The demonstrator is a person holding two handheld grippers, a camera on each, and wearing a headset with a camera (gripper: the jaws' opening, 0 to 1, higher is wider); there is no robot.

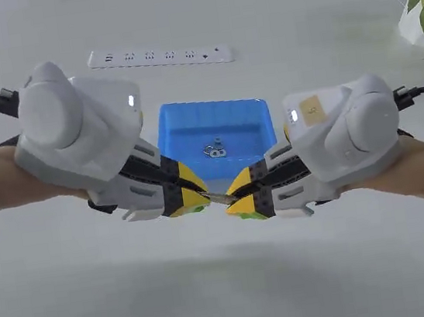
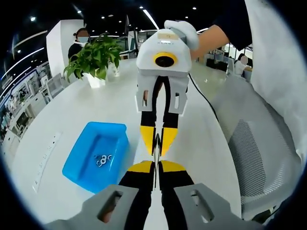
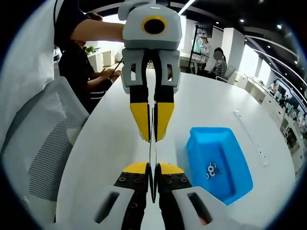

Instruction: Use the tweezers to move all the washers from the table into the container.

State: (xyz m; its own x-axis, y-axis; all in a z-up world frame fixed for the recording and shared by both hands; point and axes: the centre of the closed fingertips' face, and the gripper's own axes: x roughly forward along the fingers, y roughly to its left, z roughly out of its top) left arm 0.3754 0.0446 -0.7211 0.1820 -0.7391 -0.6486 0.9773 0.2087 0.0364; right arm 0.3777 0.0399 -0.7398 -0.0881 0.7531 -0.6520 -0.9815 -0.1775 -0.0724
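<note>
Left tool [image 1: 193, 196], right tool [image 1: 239, 200] both pinching thin silver tweezers [image 1: 217, 198]; shiny washers [image 1: 213, 151] clustered in blue container [image 1: 184, 127].

Left claw [image 1: 200, 197] and right claw [image 1: 235, 202] are white, tipped yellow-black.

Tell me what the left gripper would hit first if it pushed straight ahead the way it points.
The right gripper. It faces the left gripper almost tip to tip, and both are shut on the tweezers that span the gap between them. The blue container lies off that line.
</note>
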